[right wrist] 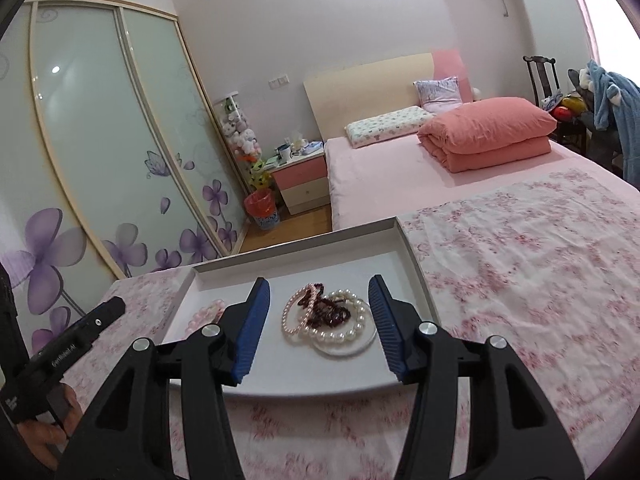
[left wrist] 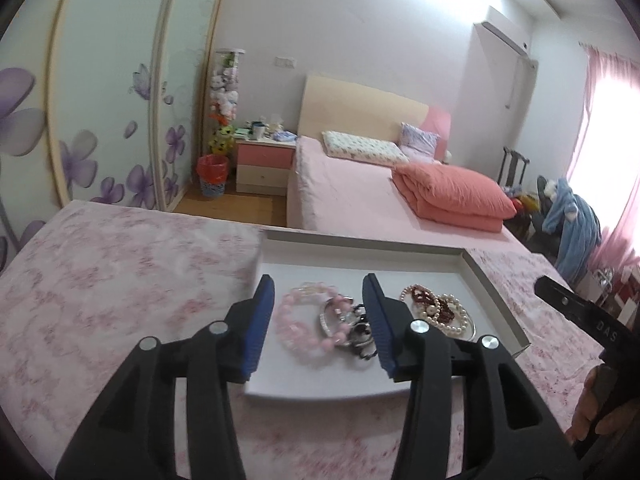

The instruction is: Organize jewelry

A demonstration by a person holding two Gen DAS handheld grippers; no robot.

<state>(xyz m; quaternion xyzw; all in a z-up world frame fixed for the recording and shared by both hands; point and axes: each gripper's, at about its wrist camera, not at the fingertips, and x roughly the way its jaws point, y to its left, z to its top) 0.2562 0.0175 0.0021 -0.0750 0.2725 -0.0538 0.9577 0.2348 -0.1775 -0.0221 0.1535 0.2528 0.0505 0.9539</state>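
Observation:
A shallow white tray (left wrist: 494, 294) lies on a pink flowered cloth. In the left wrist view my left gripper (left wrist: 318, 282) stands open over its left half, nothing held. Just beyond its blue pads lie a pink bead bracelet (left wrist: 295, 322) and a tangle of silver and dark bracelets (left wrist: 352, 326). In the right wrist view my right gripper (right wrist: 319, 281) is open over the tray (right wrist: 296, 249), and it too holds nothing. Below it a white pearl string (right wrist: 340, 334), a pinkish pearl string and dark red beads (right wrist: 328, 309) are heaped on a clear round dish (right wrist: 352, 349).
The flowered cloth (right wrist: 520, 264) spreads to both sides of the tray. Behind it stand a pink bed with a folded coral quilt (right wrist: 488, 132), a bedside cabinet (right wrist: 304, 184), a red bin (right wrist: 262, 208) and sliding wardrobe doors (right wrist: 100, 140). A hand (right wrist: 60, 420) grips the other tool.

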